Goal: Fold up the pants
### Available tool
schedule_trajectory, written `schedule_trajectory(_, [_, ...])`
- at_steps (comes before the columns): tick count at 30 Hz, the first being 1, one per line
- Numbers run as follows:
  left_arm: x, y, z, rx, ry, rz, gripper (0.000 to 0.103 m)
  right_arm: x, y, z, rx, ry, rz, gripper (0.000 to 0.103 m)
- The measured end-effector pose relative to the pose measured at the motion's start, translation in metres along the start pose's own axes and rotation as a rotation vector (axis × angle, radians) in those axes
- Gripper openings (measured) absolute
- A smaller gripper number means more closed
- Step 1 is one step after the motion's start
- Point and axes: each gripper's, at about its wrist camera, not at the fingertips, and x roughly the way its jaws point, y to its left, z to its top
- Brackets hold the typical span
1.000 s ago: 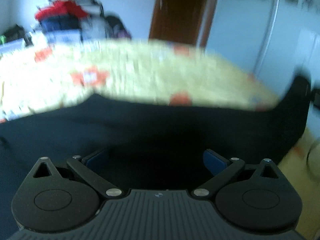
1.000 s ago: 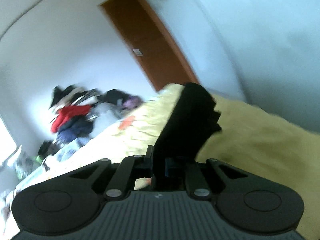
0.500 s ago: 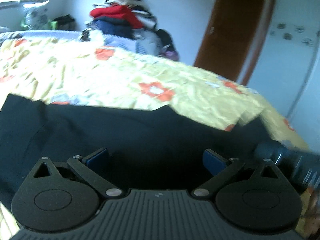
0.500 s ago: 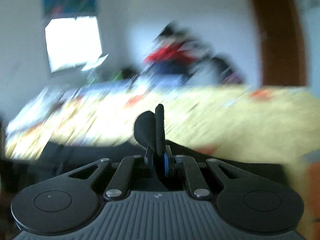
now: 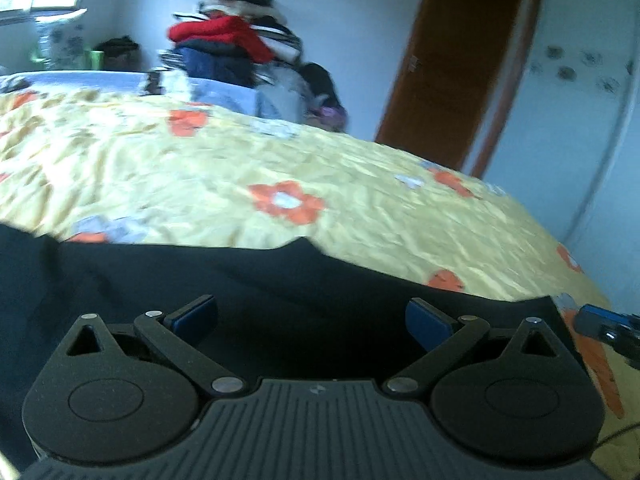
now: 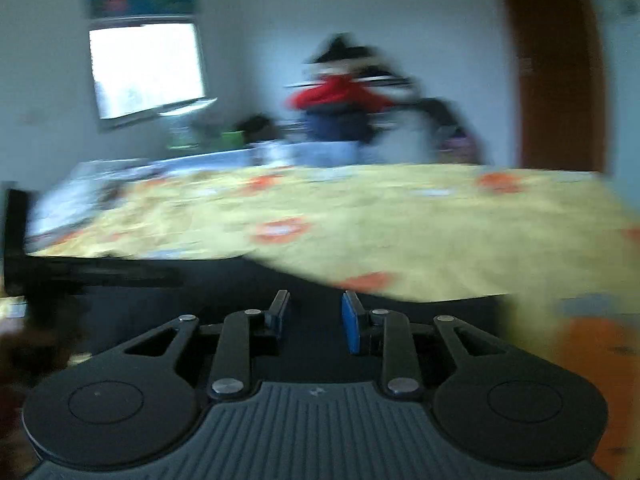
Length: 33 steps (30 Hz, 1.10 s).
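Note:
Dark navy pants (image 5: 240, 280) lie flat across the near part of a bed with a yellow flowered cover (image 5: 200, 184). My left gripper (image 5: 312, 320) hovers over them, open wide, with nothing between its blue pads. In the blurred right wrist view the pants (image 6: 200, 292) spread below my right gripper (image 6: 314, 312). Its jaws are opening and the cloth has left them; nothing is pinched between the pads. The right gripper's fingertip (image 5: 596, 322) shows at the right edge of the left wrist view, just past the pants' right end.
A heap of clothes (image 5: 236, 44) with a red garment on top stands beyond the bed. A brown wooden door (image 5: 460, 64) is at the back right, a bright window (image 6: 144, 68) at the back left. The bed's right edge (image 5: 580, 264) drops off near a white wall.
The right gripper swung left and rolled level while carrying a pinched pant end, then let it go as its jaws parted. The left gripper rose slightly and stayed open. The pants now lie flatter.

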Motion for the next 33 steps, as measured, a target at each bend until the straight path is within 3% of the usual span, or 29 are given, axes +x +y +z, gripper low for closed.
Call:
schedule_trajectory(2, [0.009, -0.014, 0.003, 0.031, 0.028, -0.032, 0.101, 0.001, -0.020, -0.003, 0.051, 0.031, -0.105, 0.027])
schedule_trajectory(3, [0.013, -0.022, 0.004, 0.047, 0.045, -0.046, 0.101, 0.000, -0.032, -0.006, 0.102, 0.038, -0.103, 0.027])
schedule_trajectory(4, [0.018, -0.029, 0.004, 0.060, 0.062, -0.061, 0.101, 0.001, -0.044, -0.010, 0.161, 0.047, -0.078, 0.031])
schedule_trajectory(7, [0.030, -0.049, 0.004, 0.101, 0.101, -0.095, 0.101, -0.009, -0.081, -0.029, 0.372, 0.045, 0.032, 0.062])
schedule_trajectory(12, [0.055, -0.090, 0.009, 0.173, 0.149, -0.154, 0.101, 0.006, -0.109, -0.054, 0.519, 0.140, 0.199, 0.064])
schedule_trajectory(15, [0.075, -0.120, 0.012, 0.240, 0.190, -0.197, 0.102, 0.007, -0.106, -0.056, 0.475, 0.150, 0.233, 0.060])
schedule_trajectory(16, [0.082, -0.133, 0.011, 0.272, 0.213, -0.208, 0.102, 0.009, -0.102, -0.054, 0.449, 0.160, 0.227, 0.038])
schedule_trajectory(17, [0.090, -0.146, 0.010, 0.309, 0.235, -0.223, 0.102, 0.010, -0.098, -0.053, 0.422, 0.173, 0.208, 0.023])
schedule_trajectory(20, [0.109, -0.177, -0.002, 0.406, 0.272, -0.222, 0.101, 0.010, -0.093, -0.054, 0.385, 0.178, 0.212, 0.014])
schedule_trajectory(24, [0.130, -0.197, -0.017, 0.491, 0.272, -0.173, 0.103, -0.008, -0.092, -0.051, 0.367, 0.159, 0.220, 0.010])
schedule_trajectory(29, [0.143, -0.194, -0.011, 0.429, 0.280, -0.173, 0.101, -0.010, -0.103, -0.059, 0.384, 0.225, 0.189, 0.011])
schedule_trajectory(31, [0.132, -0.182, -0.005, 0.393, 0.239, -0.181, 0.102, -0.017, -0.107, -0.056, 0.413, 0.184, 0.185, 0.012])
schedule_trajectory(33, [0.121, -0.165, 0.000, 0.359, 0.187, -0.136, 0.102, -0.026, -0.105, -0.043, 0.383, 0.112, 0.126, 0.012])
